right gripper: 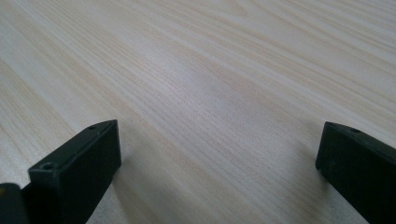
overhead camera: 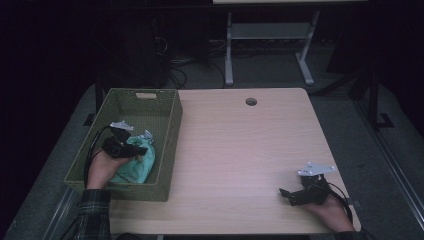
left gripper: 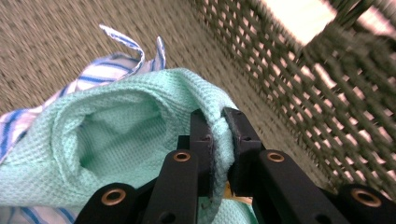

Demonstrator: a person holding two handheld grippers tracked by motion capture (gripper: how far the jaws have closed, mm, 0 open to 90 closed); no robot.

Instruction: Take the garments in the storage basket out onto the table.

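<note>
Left gripper (left gripper: 217,122) I see clamped on mint cloth (left gripper: 121,140), basket wall (left gripper: 299,93) at 2 o'clock; right gripper (right gripper: 217,154) gapes over bare tabletop (right gripper: 210,70).

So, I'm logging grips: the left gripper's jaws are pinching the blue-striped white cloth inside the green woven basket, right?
Not quite. The left gripper pinches a fold of the mint-green waffle cloth, as the left gripper view shows; the blue-striped white cloth lies beneath it. It is inside the green woven basket.
</note>
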